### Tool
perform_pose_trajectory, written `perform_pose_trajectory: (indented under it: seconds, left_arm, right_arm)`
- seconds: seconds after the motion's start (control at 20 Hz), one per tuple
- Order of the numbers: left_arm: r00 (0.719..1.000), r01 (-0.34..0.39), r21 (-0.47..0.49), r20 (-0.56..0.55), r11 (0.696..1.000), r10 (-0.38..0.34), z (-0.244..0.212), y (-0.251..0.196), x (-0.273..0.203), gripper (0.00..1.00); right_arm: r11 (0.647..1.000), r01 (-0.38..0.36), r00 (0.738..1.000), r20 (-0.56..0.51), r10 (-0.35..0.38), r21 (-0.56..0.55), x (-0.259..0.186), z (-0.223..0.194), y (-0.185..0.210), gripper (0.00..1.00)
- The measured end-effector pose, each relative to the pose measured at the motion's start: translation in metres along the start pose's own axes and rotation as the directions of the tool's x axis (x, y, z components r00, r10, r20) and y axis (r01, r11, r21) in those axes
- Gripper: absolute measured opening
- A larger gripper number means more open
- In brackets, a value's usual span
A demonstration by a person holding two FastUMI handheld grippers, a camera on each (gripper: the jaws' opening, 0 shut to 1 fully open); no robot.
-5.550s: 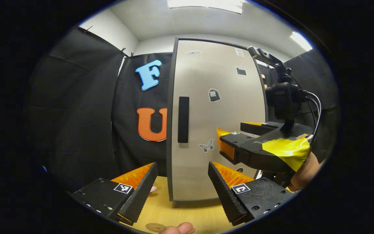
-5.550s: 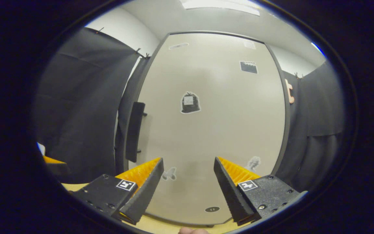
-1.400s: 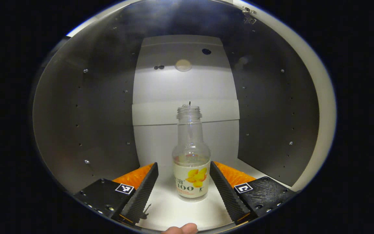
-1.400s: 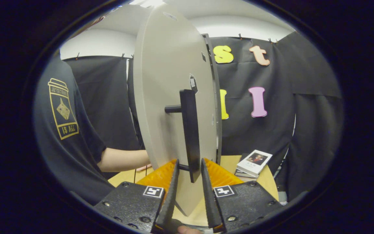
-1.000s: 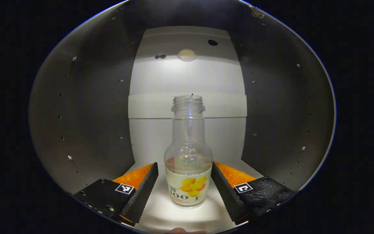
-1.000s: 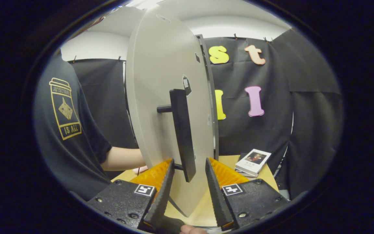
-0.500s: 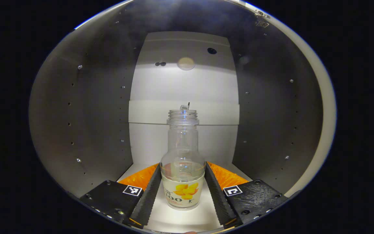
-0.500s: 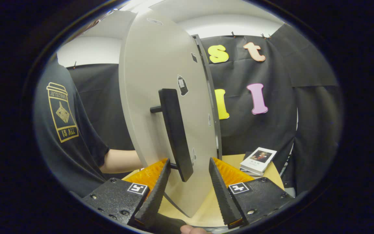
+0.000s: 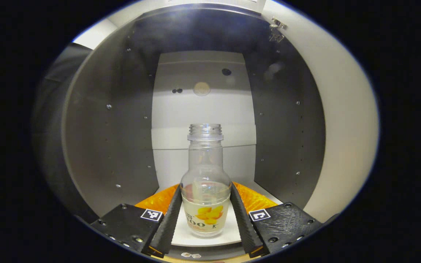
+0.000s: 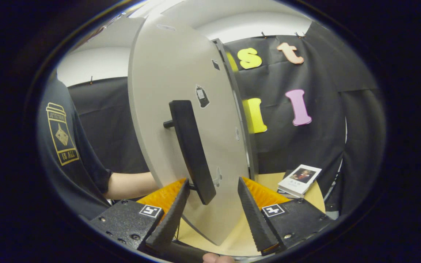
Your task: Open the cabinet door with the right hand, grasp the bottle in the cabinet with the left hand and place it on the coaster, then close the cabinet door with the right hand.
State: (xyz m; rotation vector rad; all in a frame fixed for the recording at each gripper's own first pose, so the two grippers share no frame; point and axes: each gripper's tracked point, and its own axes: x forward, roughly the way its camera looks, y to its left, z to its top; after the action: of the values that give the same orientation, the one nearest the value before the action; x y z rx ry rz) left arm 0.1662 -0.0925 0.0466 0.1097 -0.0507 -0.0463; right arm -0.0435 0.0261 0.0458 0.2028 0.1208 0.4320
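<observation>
Left gripper view: bottle [image 9: 205, 197] gripped inside left claw [image 9: 206, 215].

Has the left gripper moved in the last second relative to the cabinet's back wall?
Yes. The left gripper, shut on the bottle, has drawn back from the back wall, toward the cabinet's opening.

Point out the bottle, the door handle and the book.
bottle [image 9: 205, 213]: left gripper view, on its label, low on the body.
door handle [image 10: 190, 149]: right gripper view, on the middle of the bar.
book [image 10: 300, 178]: right gripper view, on its cover.
</observation>
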Motion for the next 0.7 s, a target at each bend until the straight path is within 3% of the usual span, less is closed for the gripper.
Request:
perform_pose_trajectory:
  seconds: [0.1,0.3,0.55,0.7]
  left_arm:
    - [1.000,-0.018,0.028,0.019,0.999,0.018,0.008,0.006,-0.025,0.71]
    - [0.998,-0.045,0.043,0.047,0.998,0.043,0.014,0.022,-0.080,0.71]
    - [0.996,-0.087,0.004,0.037,0.996,0.087,-0.009,0.070,-0.163,0.71]
    - [0.991,-0.133,0.057,0.027,0.990,0.131,-0.038,0.103,-0.201,0.71]
  right_arm:
    - [0.999,-0.035,0.999,-0.019,0.035,-0.010,-0.003,0.000,-0.005,0.86]
    - [0.997,-0.072,0.997,-0.027,0.072,0.026,-0.008,0.002,-0.016,0.86]
    - [0.988,-0.049,0.998,-0.034,0.055,0.145,-0.015,-0.002,-0.026,0.86]
    - [0.971,0.041,0.998,-0.063,-0.026,0.236,-0.019,-0.003,-0.026,0.83]
